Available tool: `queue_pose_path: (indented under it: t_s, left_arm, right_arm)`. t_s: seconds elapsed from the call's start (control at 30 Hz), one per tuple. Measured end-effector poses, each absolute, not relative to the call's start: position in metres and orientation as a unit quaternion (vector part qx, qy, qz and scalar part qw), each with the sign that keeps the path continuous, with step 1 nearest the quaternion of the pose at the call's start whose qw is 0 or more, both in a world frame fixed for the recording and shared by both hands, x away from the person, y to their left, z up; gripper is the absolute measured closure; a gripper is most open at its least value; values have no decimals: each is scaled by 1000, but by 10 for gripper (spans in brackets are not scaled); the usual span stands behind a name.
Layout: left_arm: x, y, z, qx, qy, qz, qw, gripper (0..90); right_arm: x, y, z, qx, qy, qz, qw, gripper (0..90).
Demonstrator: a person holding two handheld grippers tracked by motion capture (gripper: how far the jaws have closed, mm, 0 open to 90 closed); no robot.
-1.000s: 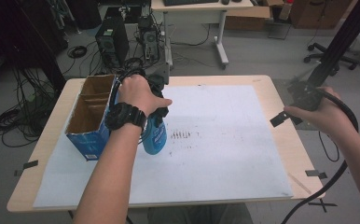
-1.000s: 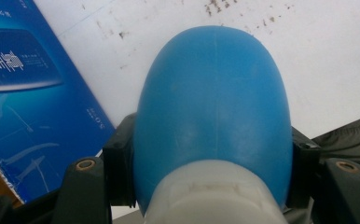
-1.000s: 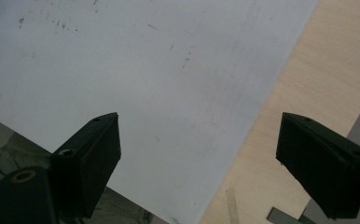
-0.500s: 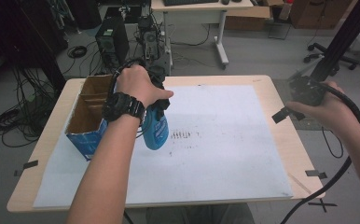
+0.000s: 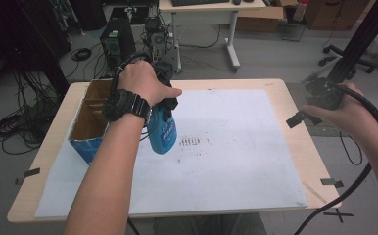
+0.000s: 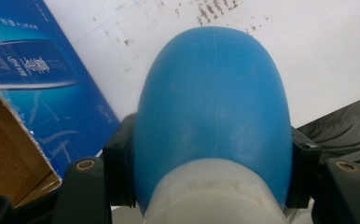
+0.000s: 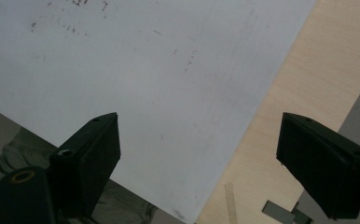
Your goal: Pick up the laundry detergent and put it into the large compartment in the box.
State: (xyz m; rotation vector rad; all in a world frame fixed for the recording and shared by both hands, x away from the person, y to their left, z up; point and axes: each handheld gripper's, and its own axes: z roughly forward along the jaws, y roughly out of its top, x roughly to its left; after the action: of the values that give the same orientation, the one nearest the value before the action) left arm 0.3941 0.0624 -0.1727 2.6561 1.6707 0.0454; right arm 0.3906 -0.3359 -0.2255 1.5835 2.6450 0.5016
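1. Currently, left tongs [image 5: 163,105] clamp the blue plastic bottle [image 5: 162,131] by its shoulders, held clear above the white sheet [image 5: 236,147], beside the open blue cardboard box [image 5: 91,122].
2. Right tongs [image 7: 199,149] gape wide, empty, over the tabletop [image 7: 280,116] edge.

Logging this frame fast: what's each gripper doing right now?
Left gripper: closed on the blue bottle, held beside the cardboard box.
Right gripper: open, nothing between its jaws, over the table's right edge.
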Motion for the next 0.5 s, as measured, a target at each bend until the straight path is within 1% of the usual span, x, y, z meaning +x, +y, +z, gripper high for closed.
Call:
queue_pose_path:
  t_s: [0.5]
  left_arm:
    - [395,59,-157,845,535,16,7,376]
  right_arm:
    - [391,-337,-221,505,847,166,10,130]
